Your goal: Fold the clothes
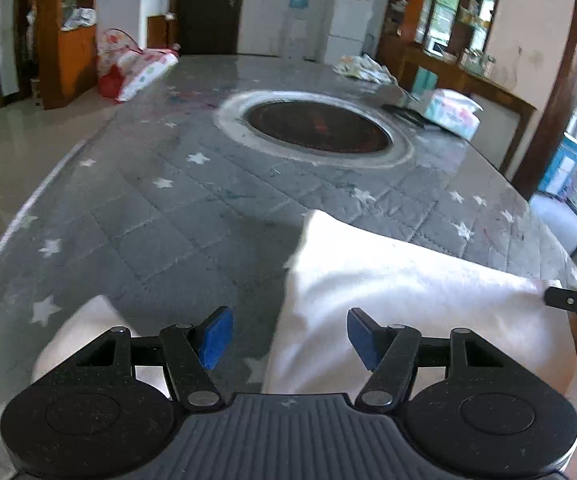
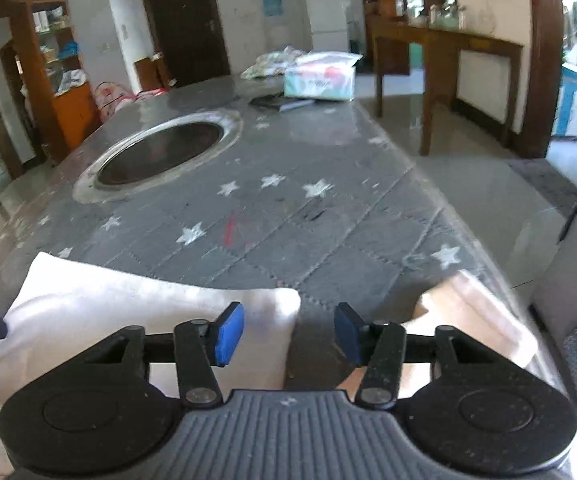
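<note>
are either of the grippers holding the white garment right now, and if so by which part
Nothing is held. The left gripper and right gripper are both open above the white garment, with no cloth between their pads.

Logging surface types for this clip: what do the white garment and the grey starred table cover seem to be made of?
White garment: soft matte fabric, probably cotton-like; it drapes and creases.
Table cover: looks like quilted grey cloth with printed stars under a glossy clear layer, perhaps plastic or glass; stitch lines and window glare show.
</note>
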`<state>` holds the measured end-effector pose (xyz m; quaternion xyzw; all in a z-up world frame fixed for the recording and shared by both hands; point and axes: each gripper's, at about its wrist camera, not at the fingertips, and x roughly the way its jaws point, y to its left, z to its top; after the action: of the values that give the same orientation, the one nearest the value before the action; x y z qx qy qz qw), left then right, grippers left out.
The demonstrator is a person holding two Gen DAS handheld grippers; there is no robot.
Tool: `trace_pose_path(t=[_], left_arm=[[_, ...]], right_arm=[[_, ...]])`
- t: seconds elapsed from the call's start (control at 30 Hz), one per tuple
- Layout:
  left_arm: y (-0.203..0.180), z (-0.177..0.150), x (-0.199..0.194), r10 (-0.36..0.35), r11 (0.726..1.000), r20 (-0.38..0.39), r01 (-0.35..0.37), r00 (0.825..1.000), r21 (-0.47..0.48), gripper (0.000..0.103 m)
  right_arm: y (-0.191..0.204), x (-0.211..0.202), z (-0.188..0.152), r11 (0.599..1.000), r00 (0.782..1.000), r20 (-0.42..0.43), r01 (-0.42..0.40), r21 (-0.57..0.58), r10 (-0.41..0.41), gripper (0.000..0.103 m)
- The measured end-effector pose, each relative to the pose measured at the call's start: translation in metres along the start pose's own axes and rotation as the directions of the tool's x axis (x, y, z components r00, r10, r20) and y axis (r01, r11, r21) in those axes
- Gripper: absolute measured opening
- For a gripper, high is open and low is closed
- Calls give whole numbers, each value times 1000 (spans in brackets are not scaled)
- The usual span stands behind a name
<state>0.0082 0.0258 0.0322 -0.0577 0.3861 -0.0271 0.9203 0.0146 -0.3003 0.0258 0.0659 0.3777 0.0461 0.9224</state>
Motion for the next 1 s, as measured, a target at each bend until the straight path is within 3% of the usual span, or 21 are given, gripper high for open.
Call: trace_pose_path(t=[0.03, 0.07, 0.13, 0.2, 0.3, 0.4, 0.53, 0.7, 0.87, 0.93, 1.0], left_arm=[[-1, 0, 4, -2, 1000, -10, 2, 1000, 5, 65], [-3, 0, 6, 2, 1000, -4, -2, 1000, 29, 64], [-7, 1, 8, -6, 998, 4, 6, 1000, 61, 43], [-9, 4, 11, -31, 996, 8, 31, 999, 81, 12], [-5, 10, 13, -17, 998, 36, 14, 999, 59, 7], [2, 18, 9, 23, 1000, 85, -23, 996, 3, 7], [14, 22, 7, 54, 998, 96, -51, 994, -33, 10], [17, 13, -10, 38, 997, 112, -31, 993, -65, 30], [-15, -4, -44, -115, 993, 119, 111, 986, 45, 49], [-34, -13, -56, -176, 980, 114, 164, 978, 109, 52], [-55, -22, -66, -248, 957, 94, 229, 964, 175, 61]], right_arm=[[2, 2, 2, 1000, 1000, -2, -13, -7, 13, 40], [3, 4, 3, 1000, 1000, -4, -26, -14, 25, 24], [7, 7, 7, 998, 999, -4, -49, -30, 49, 11], [16, 9, 12, 997, 998, 17, -64, -54, 65, 9], [28, 10, 21, 993, 995, 53, -83, -88, 88, 9], [37, 3, 35, 989, 983, 135, -111, -94, 124, 9], [38, -4, 49, 987, 973, 175, -139, -86, 152, 19], [19, -23, 32, 993, 979, 168, -111, -41, 117, 23], [-21, -36, -2, 996, 993, 116, 0, 85, -10, 28], [-38, -43, -15, 988, 992, 119, 16, 153, -34, 28], [-53, -50, -25, 979, 991, 117, 43, 198, -67, 28]])
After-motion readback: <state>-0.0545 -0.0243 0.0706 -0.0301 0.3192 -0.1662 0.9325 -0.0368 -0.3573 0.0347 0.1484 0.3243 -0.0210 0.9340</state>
